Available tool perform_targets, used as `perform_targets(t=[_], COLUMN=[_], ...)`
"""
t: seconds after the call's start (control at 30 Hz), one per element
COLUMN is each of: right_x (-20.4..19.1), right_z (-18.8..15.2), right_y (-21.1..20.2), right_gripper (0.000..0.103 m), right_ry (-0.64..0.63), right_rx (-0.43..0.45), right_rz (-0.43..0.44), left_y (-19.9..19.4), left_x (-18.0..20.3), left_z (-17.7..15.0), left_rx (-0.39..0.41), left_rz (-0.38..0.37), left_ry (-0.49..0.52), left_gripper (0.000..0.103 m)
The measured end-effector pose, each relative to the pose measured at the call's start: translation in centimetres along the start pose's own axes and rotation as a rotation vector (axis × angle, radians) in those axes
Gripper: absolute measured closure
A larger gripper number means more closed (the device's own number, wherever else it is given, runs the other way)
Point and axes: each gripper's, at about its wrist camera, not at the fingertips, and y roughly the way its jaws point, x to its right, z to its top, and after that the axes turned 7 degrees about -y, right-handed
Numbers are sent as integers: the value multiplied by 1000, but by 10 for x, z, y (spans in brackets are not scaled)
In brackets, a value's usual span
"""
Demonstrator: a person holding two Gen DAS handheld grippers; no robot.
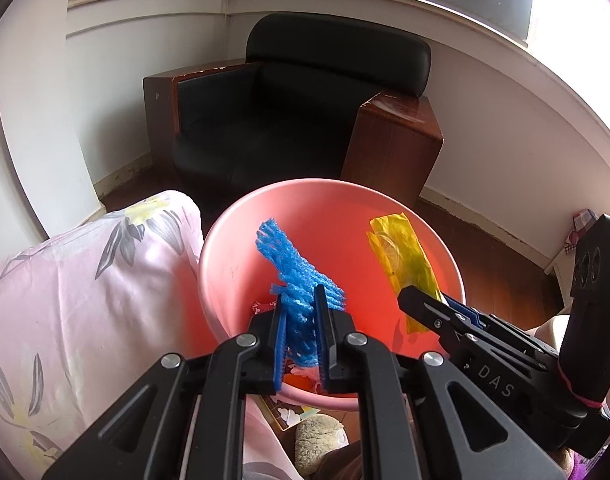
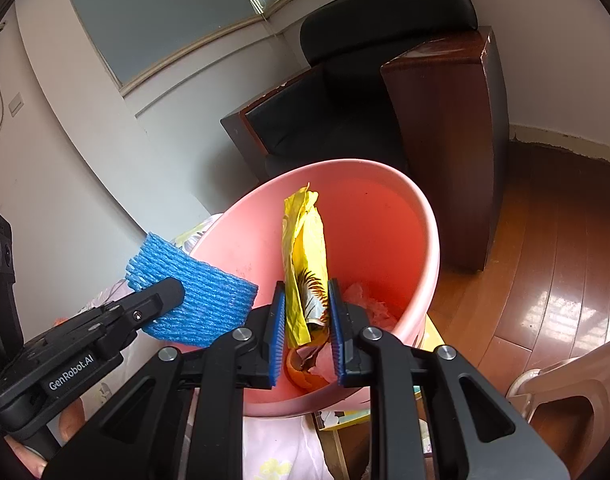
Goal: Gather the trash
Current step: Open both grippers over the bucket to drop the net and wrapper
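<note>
A pink bin point(image 1: 225, 248) stands in front of both grippers; it also shows in the right wrist view point(image 2: 429, 240). My left gripper point(image 1: 301, 320) is shut on a blue foam net point(image 1: 293, 264) and holds it over the bin's mouth; the net shows from the side in the right wrist view point(image 2: 201, 292). My right gripper point(image 2: 305, 312) is shut on a yellow wrapper point(image 2: 305, 240), held upright over the bin; it shows in the left wrist view point(image 1: 401, 256). Orange peel point(image 2: 305, 376) and crumpled scraps point(image 2: 369, 300) lie inside the bin.
A black armchair with wooden sides point(image 1: 297, 112) stands behind the bin in the room's corner. A pink floral quilt point(image 1: 77, 280) lies left of the bin. Wooden floor point(image 2: 545, 272) spreads to the right. A pale plastic chair point(image 2: 565, 396) is at the lower right.
</note>
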Motion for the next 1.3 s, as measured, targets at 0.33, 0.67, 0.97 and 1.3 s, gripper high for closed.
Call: perform_targets(t=[0.33,0.67,0.97,1.3], right_x=[0,-6,-15,-32], right_z=[5,4,-7,-19], right_y=[4,-3,-21,-42], right_gripper=[82,65,65,55], right_ry=[9,-2,-51,-96], right_rx=[-18,-2,14,27], right_rz=[-14,-10,-29,-44], left_y=[-8,-25,-42,-61], left_x=[-2,-8,-7,-8], left_z=[-2,-4,-9,-18], left_rx=[16,38,65,86], left_rz=[3,9,22,22], left_ry=[-2,-8,-4,-1], left_gripper=[57,53,53,53])
